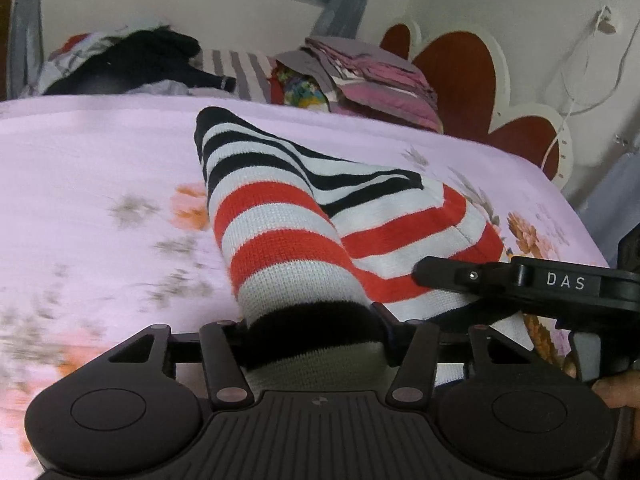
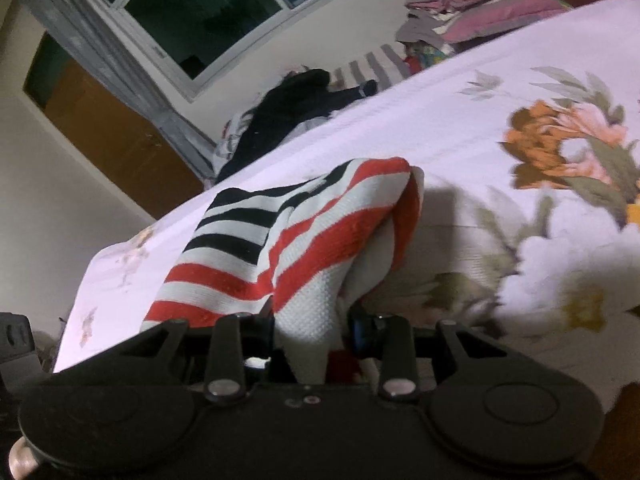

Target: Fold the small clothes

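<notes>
A small knitted garment (image 1: 280, 216) with red, white and black stripes lies bunched on the pink floral bedsheet (image 1: 100, 184). My left gripper (image 1: 316, 332) is shut on the striped garment's near edge, at a black and white band. My right gripper (image 2: 312, 332) is shut on another part of the same striped garment (image 2: 304, 232), which drapes up from the sheet (image 2: 460, 128) into the jaws. The right gripper also shows in the left wrist view (image 1: 440, 276), reaching in from the right and lying against the garment.
A pile of folded pink and grey clothes (image 1: 372, 76) and a black garment (image 1: 132, 64) lie at the bed's far side. A red and white flower-shaped headboard (image 1: 472, 76) stands at right. A window (image 2: 208, 4) and wooden door (image 2: 104, 128) are behind.
</notes>
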Tool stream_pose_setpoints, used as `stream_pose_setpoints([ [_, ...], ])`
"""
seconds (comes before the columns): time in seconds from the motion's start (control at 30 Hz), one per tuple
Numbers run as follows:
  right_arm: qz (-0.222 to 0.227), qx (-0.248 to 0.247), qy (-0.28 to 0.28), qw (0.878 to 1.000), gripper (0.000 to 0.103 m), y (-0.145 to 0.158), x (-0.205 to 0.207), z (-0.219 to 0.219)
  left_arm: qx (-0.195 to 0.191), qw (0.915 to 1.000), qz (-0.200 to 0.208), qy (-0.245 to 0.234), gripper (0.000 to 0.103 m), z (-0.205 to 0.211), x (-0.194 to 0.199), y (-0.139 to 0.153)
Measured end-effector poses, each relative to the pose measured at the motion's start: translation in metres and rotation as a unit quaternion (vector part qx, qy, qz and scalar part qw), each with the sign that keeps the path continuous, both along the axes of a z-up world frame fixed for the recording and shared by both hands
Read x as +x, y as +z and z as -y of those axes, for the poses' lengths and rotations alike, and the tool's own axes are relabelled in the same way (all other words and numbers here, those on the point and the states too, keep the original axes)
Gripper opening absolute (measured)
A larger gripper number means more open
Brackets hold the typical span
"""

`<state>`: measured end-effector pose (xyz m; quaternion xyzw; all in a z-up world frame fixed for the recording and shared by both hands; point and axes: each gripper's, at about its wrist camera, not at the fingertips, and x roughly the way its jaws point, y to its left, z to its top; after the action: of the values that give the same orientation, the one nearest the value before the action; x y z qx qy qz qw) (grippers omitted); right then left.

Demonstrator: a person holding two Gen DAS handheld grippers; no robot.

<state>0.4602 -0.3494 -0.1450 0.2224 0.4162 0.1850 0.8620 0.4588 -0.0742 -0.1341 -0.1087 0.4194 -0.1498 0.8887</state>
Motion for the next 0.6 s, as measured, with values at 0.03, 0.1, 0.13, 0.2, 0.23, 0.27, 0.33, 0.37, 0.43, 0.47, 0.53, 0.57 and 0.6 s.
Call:
stream_pose_setpoints([
  [0.03, 0.002, 0.003, 0.003, 1.000, 0.033, 0.001, 0.000, -0.008, 0.002, 1.0000, 0.002, 0.004, 0.054, -0.009, -0.003, 0.003],
  [0.1, 0.006, 0.008, 0.012, 1.000, 0.033, 0.004, -0.001, -0.028, 0.008, 0.9999, 0.006, 0.011, 0.054, -0.030, -0.009, 0.009],
  [0.13, 0.008, 0.010, 0.015, 1.000, 0.033, 0.005, -0.001, -0.038, 0.010, 0.9998, 0.010, 0.015, 0.054, -0.043, -0.013, 0.012],
  [0.2, 0.012, 0.015, 0.022, 1.000, 0.033, 0.008, -0.003, -0.064, 0.013, 0.9996, 0.016, 0.021, 0.054, -0.069, -0.020, 0.015],
  [0.23, 0.015, 0.017, 0.025, 0.999, 0.033, 0.009, -0.004, -0.077, 0.014, 0.9994, 0.020, 0.026, 0.054, -0.085, -0.024, 0.017],
  [0.27, 0.018, 0.019, 0.029, 0.999, 0.033, 0.010, -0.005, -0.093, 0.014, 0.9992, 0.023, 0.029, 0.054, -0.102, -0.028, 0.018],
  [0.33, 0.022, 0.021, 0.033, 0.999, 0.033, 0.012, -0.007, -0.126, 0.012, 0.9990, 0.027, 0.034, 0.054, -0.135, -0.034, 0.020],
  [0.37, 0.023, 0.020, 0.035, 0.999, 0.033, 0.013, -0.008, -0.141, 0.011, 0.9989, 0.029, 0.036, 0.054, -0.154, -0.037, 0.020],
  [0.43, 0.024, 0.022, 0.034, 0.999, 0.033, 0.013, -0.010, -0.178, 0.007, 0.9987, 0.032, 0.038, 0.054, -0.197, -0.041, 0.020],
  [0.47, 0.023, 0.022, 0.034, 0.999, 0.033, 0.012, -0.010, -0.199, 0.004, 0.9987, 0.032, 0.040, 0.054, -0.217, -0.042, 0.019],
  [0.53, 0.024, 0.019, 0.036, 0.999, 0.033, 0.011, -0.011, -0.234, -0.001, 0.9988, 0.029, 0.040, 0.054, -0.259, -0.043, 0.015],
  [0.57, 0.023, 0.020, 0.037, 0.999, 0.033, 0.008, -0.010, -0.255, -0.001, 0.9988, 0.028, 0.040, 0.054, -0.277, -0.042, 0.013],
  [0.6, 0.022, 0.020, 0.038, 0.999, 0.033, 0.006, -0.009, -0.269, -0.001, 0.9988, 0.028, 0.040, 0.054, -0.294, -0.042, 0.011],
])
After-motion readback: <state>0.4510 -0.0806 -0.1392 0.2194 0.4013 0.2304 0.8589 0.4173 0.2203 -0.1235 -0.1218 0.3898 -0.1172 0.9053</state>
